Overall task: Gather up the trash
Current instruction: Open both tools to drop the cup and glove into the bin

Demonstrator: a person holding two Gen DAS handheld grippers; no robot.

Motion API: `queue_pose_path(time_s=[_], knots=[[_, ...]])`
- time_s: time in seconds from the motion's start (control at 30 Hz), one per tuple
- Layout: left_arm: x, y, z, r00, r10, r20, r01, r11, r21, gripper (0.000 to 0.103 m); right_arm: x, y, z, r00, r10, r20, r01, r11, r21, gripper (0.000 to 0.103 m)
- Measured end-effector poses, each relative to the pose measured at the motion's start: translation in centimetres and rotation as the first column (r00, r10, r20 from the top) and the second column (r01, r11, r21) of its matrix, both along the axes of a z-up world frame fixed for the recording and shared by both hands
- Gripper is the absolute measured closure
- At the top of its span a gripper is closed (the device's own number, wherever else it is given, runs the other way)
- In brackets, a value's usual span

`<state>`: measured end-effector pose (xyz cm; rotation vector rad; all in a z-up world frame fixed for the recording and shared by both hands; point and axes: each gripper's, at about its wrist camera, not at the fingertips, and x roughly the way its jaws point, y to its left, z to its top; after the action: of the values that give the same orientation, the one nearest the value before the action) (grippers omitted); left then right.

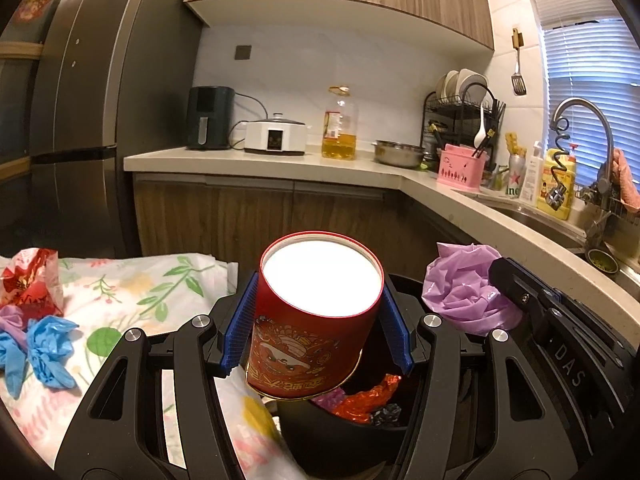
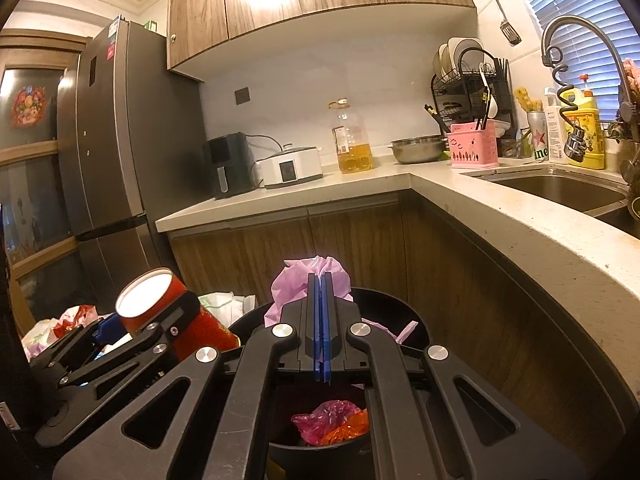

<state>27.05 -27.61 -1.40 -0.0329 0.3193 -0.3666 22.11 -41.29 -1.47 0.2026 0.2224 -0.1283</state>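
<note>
Left gripper (image 1: 316, 320) clamps a red canister (image 1: 316, 316); right gripper (image 2: 320, 320) pinches purple plastic (image 2: 312, 276) over the black bin (image 2: 404, 312), kitchen counter (image 2: 520, 216) beyond. Only the left view shows blue gloves (image 1: 44, 344) on the floral cloth (image 1: 132, 292).

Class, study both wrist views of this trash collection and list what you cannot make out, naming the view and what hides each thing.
1. Left wrist view: the bin floor, hidden by the red can and the left hand-held gripper.
2. Right wrist view: whether the purple bag is pinched, hidden by the right hand-held gripper's closed jaws.
3. Left wrist view: the wrappers on the floral cloth, cut off by the left edge.
</note>
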Motion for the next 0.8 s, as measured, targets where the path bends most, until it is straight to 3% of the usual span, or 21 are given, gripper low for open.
queue_pose_path(time_s=[0.6,0.7,0.8], knots=[[1.8,-1.6,-1.6,0.997,-0.072,-0.039,0.072,0.997,-0.005,0.045,1.3,-1.1,-1.0,1.0,-0.001,-0.024,0.002,1.0,0.025,0.1],[1.8,-1.6,-1.9,0.996,-0.079,-0.039,0.079,0.997,-0.004,0.039,1.4,-1.4,-1.0,1.0,-0.014,-0.025,0.015,1.0,0.022,0.093],[1.9,-1.6,-2.1,0.994,-0.094,-0.05,0.093,0.996,-0.012,0.032,1.2,-2.1,-1.0,0.999,-0.031,-0.02,0.032,0.999,0.034,0.077]])
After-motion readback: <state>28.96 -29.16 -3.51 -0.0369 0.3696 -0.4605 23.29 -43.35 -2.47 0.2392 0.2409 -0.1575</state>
